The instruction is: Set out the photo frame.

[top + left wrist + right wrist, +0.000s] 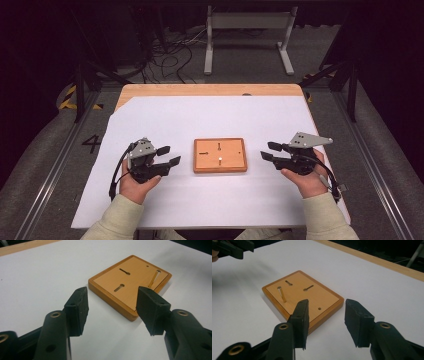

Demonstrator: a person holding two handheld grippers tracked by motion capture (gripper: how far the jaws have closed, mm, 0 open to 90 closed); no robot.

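Here the white sheet (210,120) covers most of the wooden table (200,90), and the slotted wooden board (220,155) lies flat near the sheet's middle, between the two hands. A thin brass pin (282,294) leans in one of the board's slots. The left gripper (169,155) and the right gripper (269,151) each sit just beside the board, jaws parted with nothing between them.
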